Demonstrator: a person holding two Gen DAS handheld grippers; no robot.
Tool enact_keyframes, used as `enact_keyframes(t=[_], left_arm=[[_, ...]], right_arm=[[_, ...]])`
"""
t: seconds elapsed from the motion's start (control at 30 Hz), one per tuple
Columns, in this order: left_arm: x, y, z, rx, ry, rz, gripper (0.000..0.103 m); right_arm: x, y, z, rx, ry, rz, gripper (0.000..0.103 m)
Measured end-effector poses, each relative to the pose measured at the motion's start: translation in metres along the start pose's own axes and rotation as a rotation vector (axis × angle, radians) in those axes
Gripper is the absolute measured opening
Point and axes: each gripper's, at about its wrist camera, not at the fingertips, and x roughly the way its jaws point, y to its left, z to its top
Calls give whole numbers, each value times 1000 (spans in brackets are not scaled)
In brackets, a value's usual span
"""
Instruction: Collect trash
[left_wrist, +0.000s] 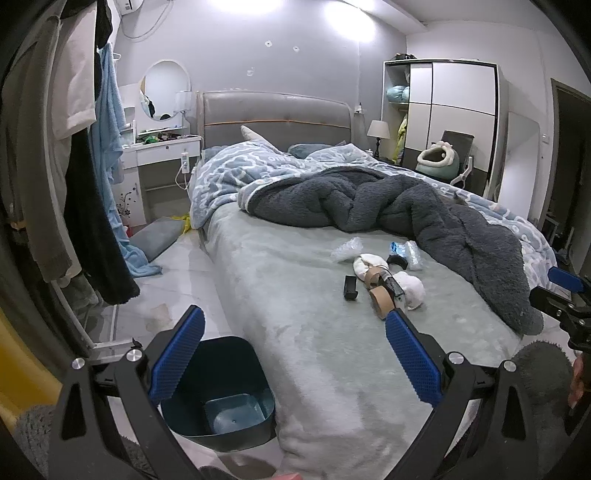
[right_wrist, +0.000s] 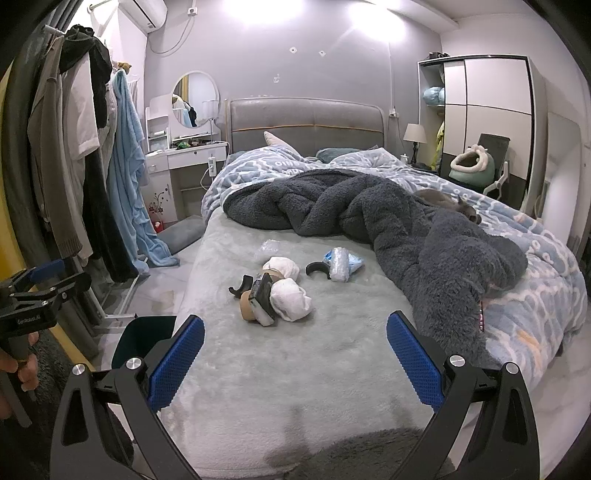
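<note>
Blue-padded, both claws spread wide and empty: left claw low over the near left corner of the bed, right claw over the bed's near edge, neither touching anything. Just below the left claw, on the floor against the bed's side, a dark bin, seemingly empty. Farther out on the grey-green cover, well apart from both claws, a cluster of trash: two white crumpled wads, a brown tape roll, a dark block-like item resting against them, black curved clips, and a clear plastic wrapper to the far right.

Likely risks: pinching the plush cover along with a soft wad; grabbing the touching wad, roll and block together and dropping one short of the bin; snagging the dark fleece blanket beside the wrapper; crushed wrapper slipping from the pads; a release missing the bin, half hidden by the bed.
</note>
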Motion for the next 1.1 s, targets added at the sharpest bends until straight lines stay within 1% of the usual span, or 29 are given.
enact_keyframes(t=[0.13, 1.1], left_arm=[[1, -2, -2, 9, 7, -9, 100], [2, -2, 0, 5, 10, -7, 100]], right_arm=[[0, 0, 0, 0, 0, 0, 100], [-1, -1, 0, 4, -4, 7, 100]])
